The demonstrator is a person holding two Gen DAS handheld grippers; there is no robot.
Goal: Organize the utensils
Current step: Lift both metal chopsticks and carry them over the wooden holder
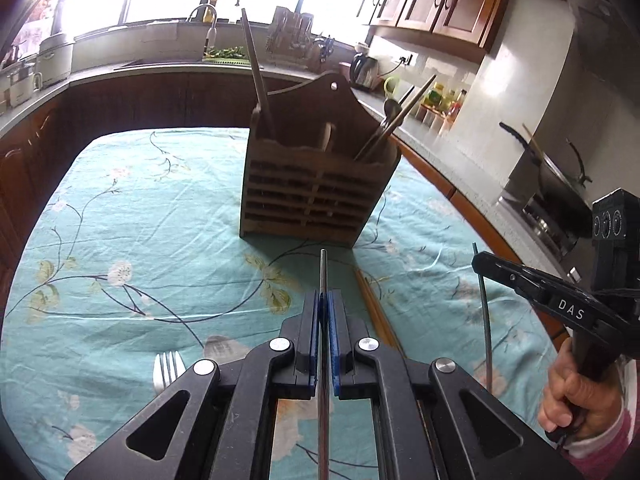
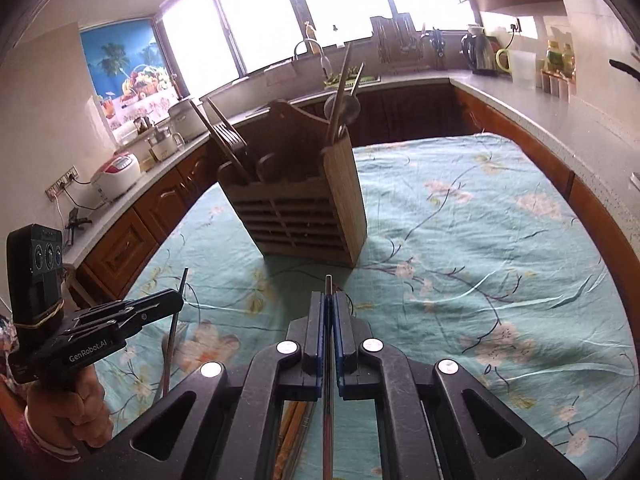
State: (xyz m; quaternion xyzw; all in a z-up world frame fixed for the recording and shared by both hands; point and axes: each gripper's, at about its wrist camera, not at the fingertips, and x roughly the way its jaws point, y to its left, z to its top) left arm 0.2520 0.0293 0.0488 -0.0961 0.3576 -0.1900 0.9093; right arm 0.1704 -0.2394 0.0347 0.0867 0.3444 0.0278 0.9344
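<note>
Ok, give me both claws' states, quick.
Left claw: closed on a thin metal utensil handle.
Right claw: closed on another thin metal rod.

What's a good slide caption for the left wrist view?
Left tongs grip a metal chopstick before the wooden utensil holder, right tongs alongside holding another.

Two wrist fisheyes look forward low over the table; both share the utensil holder [image 1: 316, 184] near twelve o'clock.

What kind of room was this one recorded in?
A home kitchen, most likely: a sink tap under the windows, a kettle and rice cooker on the counter, wooden wall cabinets.
</note>
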